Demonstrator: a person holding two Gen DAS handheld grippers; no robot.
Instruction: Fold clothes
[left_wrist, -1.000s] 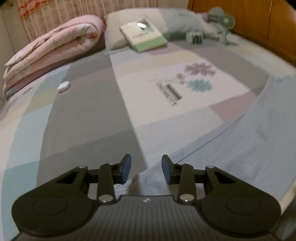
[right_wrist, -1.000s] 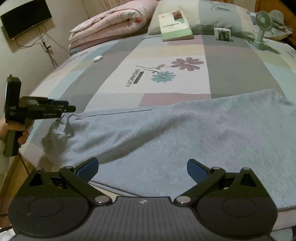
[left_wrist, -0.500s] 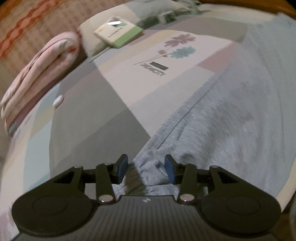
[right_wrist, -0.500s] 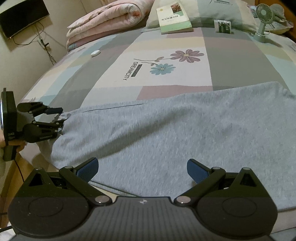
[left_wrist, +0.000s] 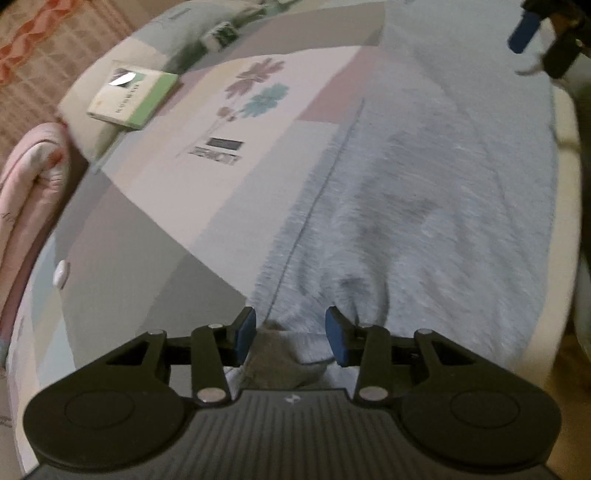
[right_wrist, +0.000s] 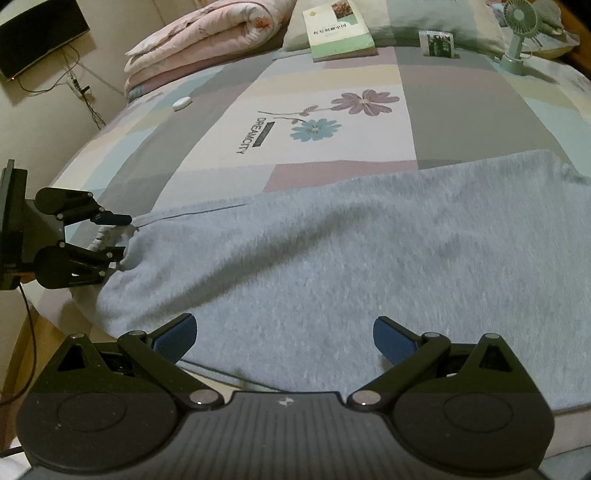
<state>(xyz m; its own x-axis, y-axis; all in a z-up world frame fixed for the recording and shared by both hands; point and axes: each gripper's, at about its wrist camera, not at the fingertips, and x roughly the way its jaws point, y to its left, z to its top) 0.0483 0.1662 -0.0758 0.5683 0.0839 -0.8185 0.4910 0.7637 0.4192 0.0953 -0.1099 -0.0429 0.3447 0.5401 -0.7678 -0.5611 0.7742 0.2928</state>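
Note:
A grey-blue fleecy garment lies spread across the near part of the bed, its long edge along the bed's front. In the left wrist view the garment runs away from me, and its bunched end sits between the blue pads of my left gripper, whose fingers stand apart on either side of it. The right wrist view shows that left gripper at the garment's left end, with cloth between its fingers. My right gripper is wide open over the garment's near edge, holding nothing. It also shows as the right gripper at the top right.
A patchwork bedsheet with flower print covers the bed. At the head lie a book on a pillow, a small box, a green desk fan and a rolled pink quilt. A small white object lies left.
My left gripper has swung right and come down onto the garment's left end, which now lies between its fingers. The right gripper has edged forward over the near edge, still wide open.

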